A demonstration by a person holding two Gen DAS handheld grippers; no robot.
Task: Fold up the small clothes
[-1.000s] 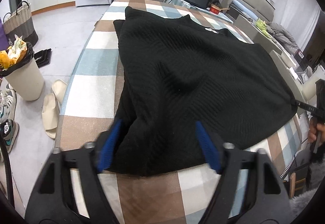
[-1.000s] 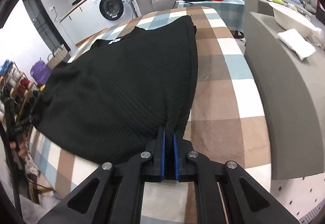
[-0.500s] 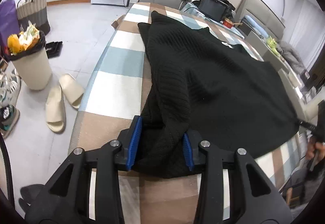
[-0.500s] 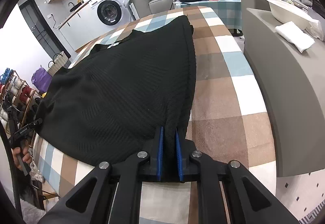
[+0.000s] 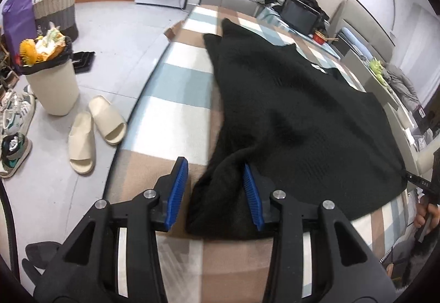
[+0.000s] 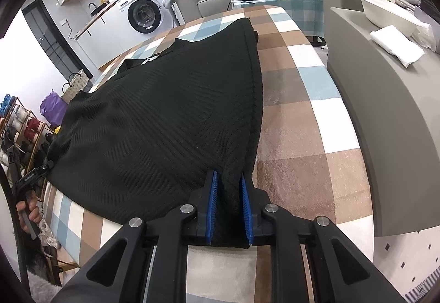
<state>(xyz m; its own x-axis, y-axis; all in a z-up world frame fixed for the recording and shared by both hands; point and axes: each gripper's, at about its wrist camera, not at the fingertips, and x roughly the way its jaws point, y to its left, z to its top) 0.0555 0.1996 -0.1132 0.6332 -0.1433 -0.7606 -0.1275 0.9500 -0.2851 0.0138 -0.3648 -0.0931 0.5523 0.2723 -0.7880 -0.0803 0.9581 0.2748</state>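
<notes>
Sweater (image 5: 297,110) lies spread flat on the checked table (image 5: 176,99), no fold made yet, so nearly all the folding is left. Left gripper (image 5: 217,193) is apart around a bunched near corner, only its right pad touching; right gripper (image 6: 228,206) is opening, the other corner between its pads. Only the left view shows the slippers (image 5: 96,132) and bin (image 5: 52,88); only the right shows the grey counter (image 6: 385,121).
</notes>
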